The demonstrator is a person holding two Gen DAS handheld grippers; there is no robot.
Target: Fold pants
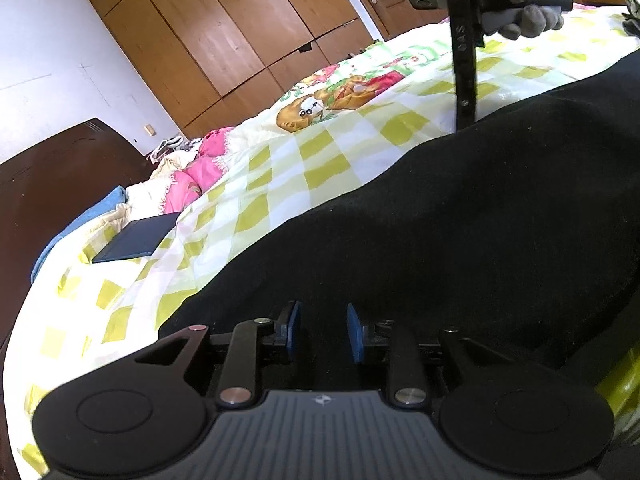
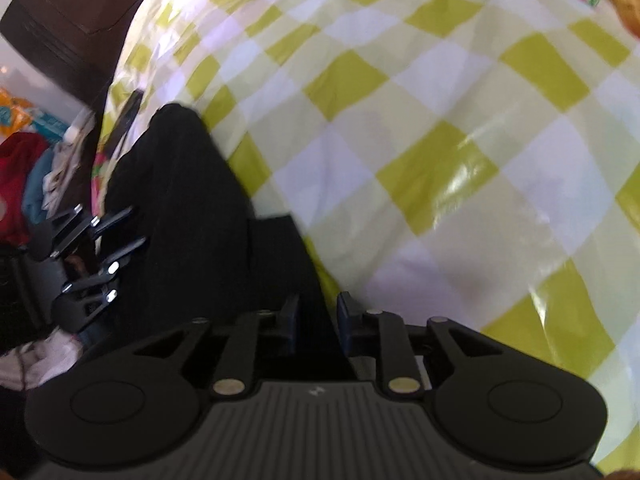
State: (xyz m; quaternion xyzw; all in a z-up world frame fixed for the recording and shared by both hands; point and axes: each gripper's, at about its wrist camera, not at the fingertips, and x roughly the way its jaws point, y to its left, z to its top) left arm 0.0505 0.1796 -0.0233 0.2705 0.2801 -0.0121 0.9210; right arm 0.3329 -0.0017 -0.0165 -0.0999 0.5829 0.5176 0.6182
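The black pants (image 1: 480, 220) lie on a bed with a yellow-green checked sheet (image 1: 280, 168). My left gripper (image 1: 324, 330) sits low at their near edge. Its blue pads (image 1: 355, 332) stand apart, with black cloth in the gap but not pinched. In the right wrist view the pants (image 2: 180, 200) run as a long dark strip along the left. My right gripper (image 2: 319, 315) is at the strip's near end, jaws parted, with cloth lying loosely between the pads. The right gripper (image 1: 464, 120) also shows from the left, pointing down at the pants' far edge, held by a gloved hand (image 1: 528, 12). The left gripper (image 2: 134, 228) shows at the left.
A dark blue flat book or tablet (image 1: 140, 240) lies on the sheet at the left, near a pink and white quilt (image 1: 200, 172). A dark wooden headboard (image 1: 60, 180) and brown wardrobes (image 1: 220, 40) stand behind. Clothes are piled (image 2: 24, 168) beside the bed.
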